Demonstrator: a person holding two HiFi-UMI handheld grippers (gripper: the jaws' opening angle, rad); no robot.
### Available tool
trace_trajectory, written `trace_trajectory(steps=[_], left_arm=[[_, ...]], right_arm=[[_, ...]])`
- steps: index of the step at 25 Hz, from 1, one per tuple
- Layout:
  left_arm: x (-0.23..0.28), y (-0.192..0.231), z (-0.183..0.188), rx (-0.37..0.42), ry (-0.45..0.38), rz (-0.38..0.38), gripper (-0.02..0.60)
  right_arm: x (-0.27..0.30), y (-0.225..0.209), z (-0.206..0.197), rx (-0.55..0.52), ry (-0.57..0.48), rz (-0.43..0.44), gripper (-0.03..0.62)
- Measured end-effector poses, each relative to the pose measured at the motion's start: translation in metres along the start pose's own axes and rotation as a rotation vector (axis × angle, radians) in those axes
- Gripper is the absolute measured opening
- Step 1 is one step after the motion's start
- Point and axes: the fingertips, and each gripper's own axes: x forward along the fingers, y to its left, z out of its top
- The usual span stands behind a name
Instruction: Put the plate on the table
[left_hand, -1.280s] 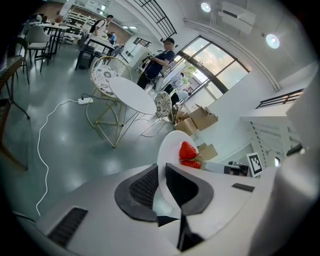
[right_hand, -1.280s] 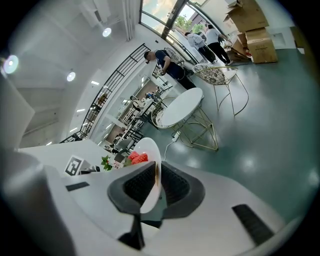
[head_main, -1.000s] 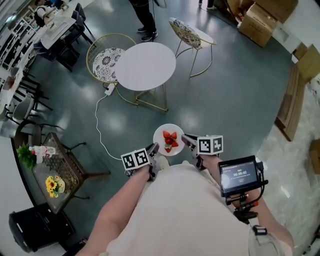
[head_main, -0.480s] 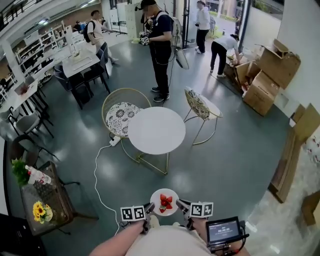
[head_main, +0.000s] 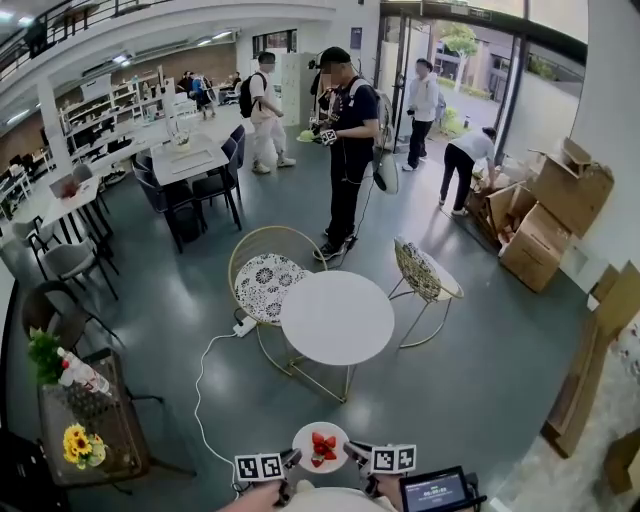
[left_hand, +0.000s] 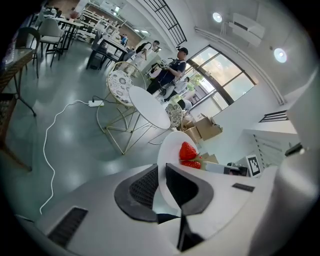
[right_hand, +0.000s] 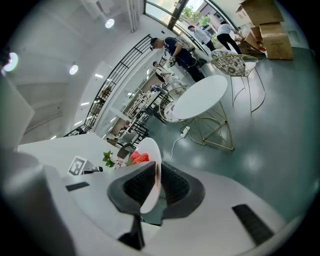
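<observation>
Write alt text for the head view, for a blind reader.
The left tool and right tool each clamp an edge of a white plate of strawberries, low in frame. Ahead stands a round white table.

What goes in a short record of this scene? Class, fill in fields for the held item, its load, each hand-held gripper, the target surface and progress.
held item: plate, white, carried between both grippers
load: strawberries
left: left hand-held gripper, shut on the plate's left rim
right: right hand-held gripper, shut on the plate's right rim
target surface: round white table, ahead of the person
progress: plate not yet on the table, held well short of it
</observation>
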Motion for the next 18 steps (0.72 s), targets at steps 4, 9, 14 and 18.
trace_trajectory(steps=[4, 9, 14, 18], left_arm=[[-0.011, 0.021, 0.022, 0.006, -0.019, 0.002, 0.044], [-0.028, 0.037, 0.046, 0.014, -0.046, -0.002, 0.044], [-0.041, 0.054, 0.06, -0.012, -0.077, 0.005, 0.044], [-0.051, 0.07, 0.071, -0.027, -0.096, 0.013, 0.044]], right_arm=[[0.027, 0.015, 0.008, -0.022, -0.007, 0.011, 0.04], [0.052, 0.037, 0.019, -0.044, -0.006, 0.026, 0.04], [0.075, 0.052, 0.025, -0.06, 0.014, 0.038, 0.04], [0.096, 0.062, 0.025, -0.07, 0.052, 0.049, 0.04]])
